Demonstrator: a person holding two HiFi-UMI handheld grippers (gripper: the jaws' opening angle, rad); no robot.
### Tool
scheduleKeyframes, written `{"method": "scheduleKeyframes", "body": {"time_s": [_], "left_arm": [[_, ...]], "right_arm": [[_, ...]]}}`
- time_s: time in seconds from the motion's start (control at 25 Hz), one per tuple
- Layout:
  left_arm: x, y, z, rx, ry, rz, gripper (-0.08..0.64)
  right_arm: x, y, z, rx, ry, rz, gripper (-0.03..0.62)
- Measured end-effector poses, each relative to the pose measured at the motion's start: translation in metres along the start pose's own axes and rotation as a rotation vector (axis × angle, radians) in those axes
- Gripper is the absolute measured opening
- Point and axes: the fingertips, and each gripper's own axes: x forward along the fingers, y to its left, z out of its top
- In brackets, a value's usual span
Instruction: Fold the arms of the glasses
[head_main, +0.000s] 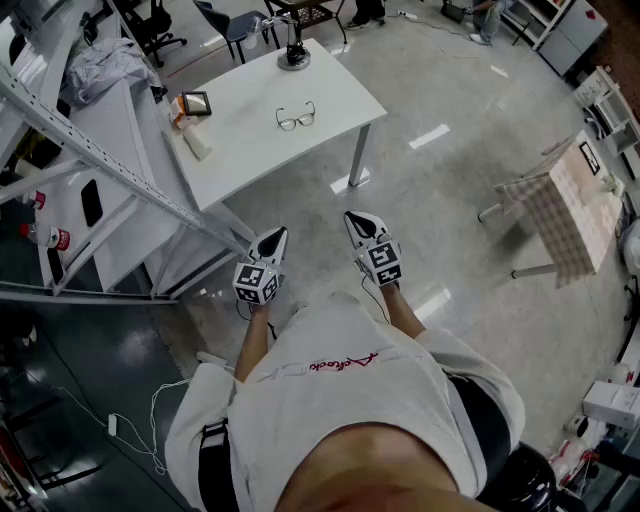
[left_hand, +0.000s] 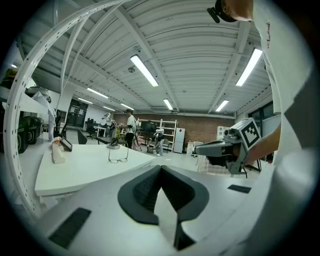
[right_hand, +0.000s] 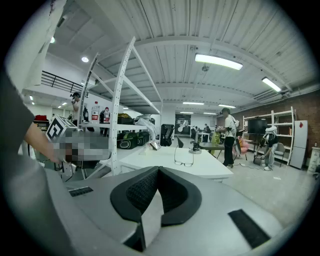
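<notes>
The glasses (head_main: 296, 120) are too small for detail.

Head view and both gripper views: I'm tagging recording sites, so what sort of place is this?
Probably a lab or workshop hall: white perforated racking, a white table bearing glasses, strip lights under a bare ribbed ceiling.

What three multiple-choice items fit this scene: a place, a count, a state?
1. Where do the glasses lie? A) on the floor B) on the white table C) on a chair
2. How many hand-held grippers are held? A) one B) two C) three
3. How do their jaws stand? A) shut, empty B) wide apart C) shut on the glasses
Key: 1 B, they rest on the tabletop; 2 B, the left hand-held gripper and the right hand-held gripper show; 3 A, jaws meet, nothing between.
</notes>
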Motion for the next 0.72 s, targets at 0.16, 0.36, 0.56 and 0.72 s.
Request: {"method": "scheduleKeyframes", "body": {"time_s": [0.16, 0.36, 0.56, 0.72], "left_arm": [[0.009, -0.005, 0.001, 0.0, -0.003, 0.0, 0.028], [0.02, -0.012, 0.001, 0.002, 0.003, 0.001, 0.028], [0.034, -0.02, 0.001, 0.005, 0.015, 0.002, 0.028], [0.046, -0.034, -0.001, 0.004, 0.025, 0.007, 0.028]], "right_arm": [[-0.002, -0.009, -0.004, 0.0, 0.005, 0.001, -0.003], [-0.007, -0.021, -0.006, 0.015, -0.011, -0.008, -0.003], [-0.009, -0.029, -0.01, 0.018, -0.023, 0.023, -0.003], [-0.013, -0.04, -0.02, 0.024, -0.012, 0.035, -0.003]]}}
